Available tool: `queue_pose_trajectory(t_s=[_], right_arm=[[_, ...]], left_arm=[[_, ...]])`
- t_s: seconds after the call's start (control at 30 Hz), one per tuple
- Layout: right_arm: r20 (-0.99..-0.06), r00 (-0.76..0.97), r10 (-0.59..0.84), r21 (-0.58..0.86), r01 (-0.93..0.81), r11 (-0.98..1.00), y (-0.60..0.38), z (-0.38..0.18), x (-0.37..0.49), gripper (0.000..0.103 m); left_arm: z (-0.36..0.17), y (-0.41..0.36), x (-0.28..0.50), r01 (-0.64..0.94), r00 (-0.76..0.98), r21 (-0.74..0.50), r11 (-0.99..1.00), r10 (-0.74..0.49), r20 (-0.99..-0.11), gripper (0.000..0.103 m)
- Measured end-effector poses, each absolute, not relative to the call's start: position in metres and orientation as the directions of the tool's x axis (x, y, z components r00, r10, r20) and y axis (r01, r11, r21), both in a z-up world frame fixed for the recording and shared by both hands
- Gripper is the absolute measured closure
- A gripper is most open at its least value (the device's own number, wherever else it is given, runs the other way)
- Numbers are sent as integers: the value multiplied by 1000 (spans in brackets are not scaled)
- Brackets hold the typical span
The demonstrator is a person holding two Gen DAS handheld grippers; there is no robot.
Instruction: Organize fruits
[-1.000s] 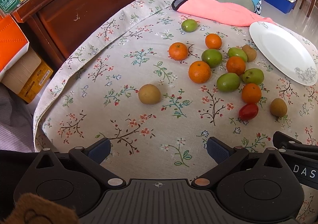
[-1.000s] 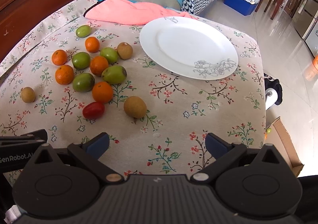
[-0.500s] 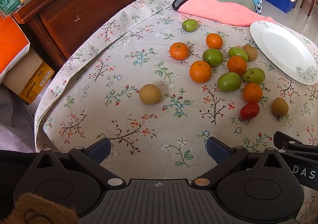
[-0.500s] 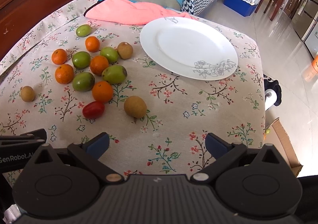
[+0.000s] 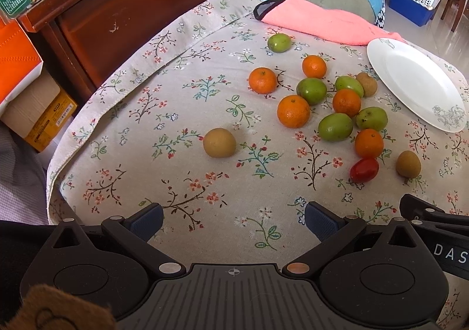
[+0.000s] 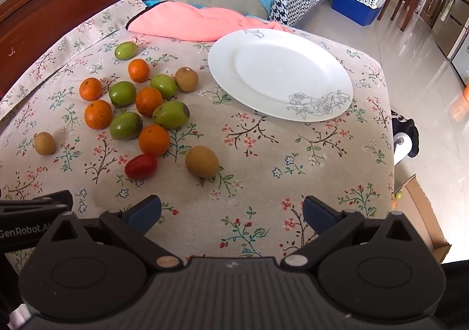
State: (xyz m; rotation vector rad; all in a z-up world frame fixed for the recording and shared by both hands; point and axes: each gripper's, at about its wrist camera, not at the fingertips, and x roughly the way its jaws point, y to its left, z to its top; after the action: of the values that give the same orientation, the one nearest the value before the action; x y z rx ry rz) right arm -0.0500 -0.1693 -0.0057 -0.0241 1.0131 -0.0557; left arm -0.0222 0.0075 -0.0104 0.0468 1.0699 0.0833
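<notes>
Both grippers low at the bottom edge of their views, hovering over the floral cloth (image 6: 263, 148) that covers the counter, with nothing held. Left gripper (image 5: 233, 220) with jaws wide apart, blue pads showing on each side; right gripper (image 6: 231, 213) likewise spread open and empty. White plate (image 6: 281, 72) bare, in the upper middle of the right wrist view and at the right edge of the left wrist view. Fruits loose on the cloth, none on the plate: a cluster of oranges (image 6: 98, 114) and green fruits (image 6: 126, 125) left of centre in the right wrist view, some touching one another. Red tomato (image 6: 141, 166) just below the cluster, near the lowest orange. Large brown fruit (image 6: 202, 162) beside the tomato, to its right, nearest the right gripper. Another brown fruit (image 5: 219, 143) alone at mid-frame in the left wrist view, apart from the cluster. Lone green fruit (image 5: 278, 42) higher up, near the pink towel (image 5: 316, 19) at the far edge of the cloth. Cardboard boxes (image 5: 35, 113) at the left edge of the left wrist view.
</notes>
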Motion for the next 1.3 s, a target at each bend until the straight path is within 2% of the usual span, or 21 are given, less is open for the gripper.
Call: queue_pose_trajectory(t_s=[0.2,0.5,0.8,1.1,1.17,1.3], right_arm=[[-832,553,-27,3,53,999,-180,-1,-50,1],[-794,603,77,160,84,984,-220,4,-55,3],[-764,634,119,175,27,984,-221,-1,-59,6],[-738,655,163,205,-12,979,-211,-11,-55,29],[-742,650,164,199,-19,980,-207,-14,-52,37],[-745,644,172,207,-22,978,-203,-20,-47,45]], left_arm=[[-7,9,-22,-34,496,44,998,55,-867,0],[-6,28,-18,-94,524,47,994,89,-847,0],[-11,33,-18,-98,539,18,995,69,-840,0],[-12,32,-21,-84,559,-3,996,44,-828,1],[-12,30,-22,-76,559,-8,997,36,-828,1],[-12,26,-23,-56,564,-15,998,19,-825,2]])
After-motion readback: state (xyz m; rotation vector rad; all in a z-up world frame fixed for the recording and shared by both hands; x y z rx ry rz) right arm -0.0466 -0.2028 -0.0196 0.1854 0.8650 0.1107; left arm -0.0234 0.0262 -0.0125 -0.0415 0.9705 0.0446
